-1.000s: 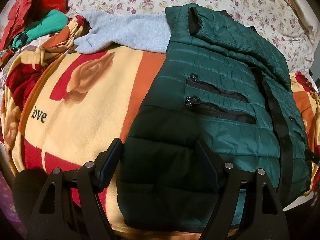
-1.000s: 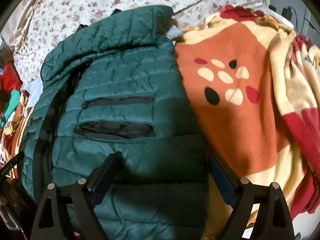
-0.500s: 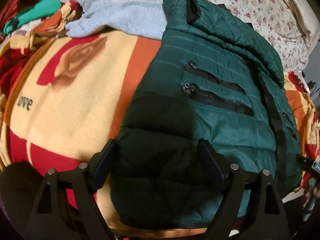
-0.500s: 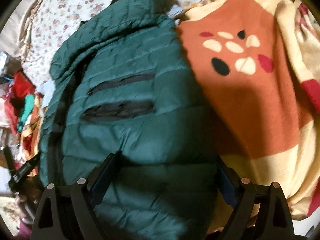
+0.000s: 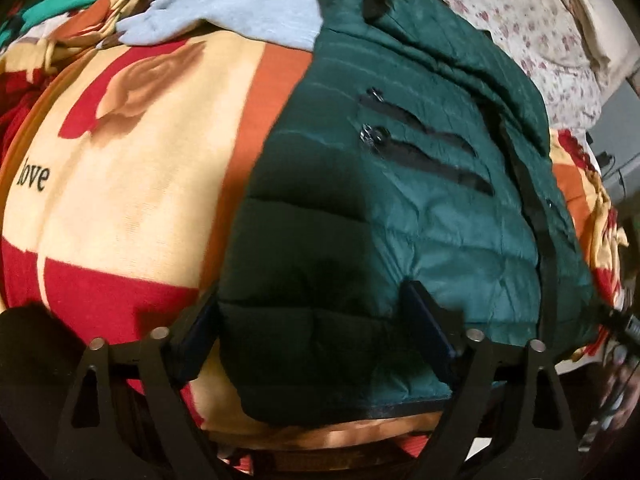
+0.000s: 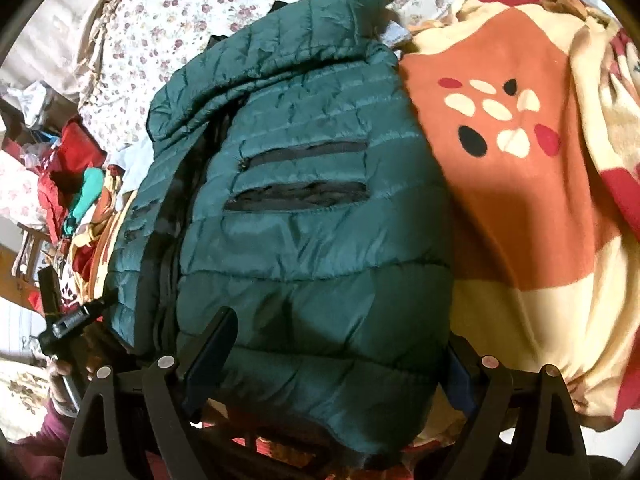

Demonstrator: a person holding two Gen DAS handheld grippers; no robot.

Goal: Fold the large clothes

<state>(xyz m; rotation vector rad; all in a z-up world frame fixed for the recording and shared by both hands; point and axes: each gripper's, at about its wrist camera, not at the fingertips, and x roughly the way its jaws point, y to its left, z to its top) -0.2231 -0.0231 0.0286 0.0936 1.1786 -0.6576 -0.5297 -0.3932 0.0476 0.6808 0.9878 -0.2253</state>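
Note:
A dark green quilted puffer jacket [image 5: 400,184] lies front up on a patterned blanket, zipped pockets and black front zipper showing. In the left wrist view my left gripper [image 5: 312,320] is open, its fingers straddling the jacket's near left hem corner. In the right wrist view the same jacket [image 6: 304,208] fills the middle, and my right gripper [image 6: 340,344] is open with its fingers on either side of the jacket's near right hem. Neither gripper grasps the fabric.
The jacket rests on a cream, red and orange blanket [image 5: 132,184] reading "love", also in the right wrist view [image 6: 520,184]. A grey sweater [image 5: 240,12] lies behind it. A floral bedsheet [image 6: 200,12] and a heap of red and teal clothes [image 6: 76,176] sit beyond.
Both grippers have moved forward and lower onto the jacket's near hem; their fingers now straddle its two corners. The jaws stay open.

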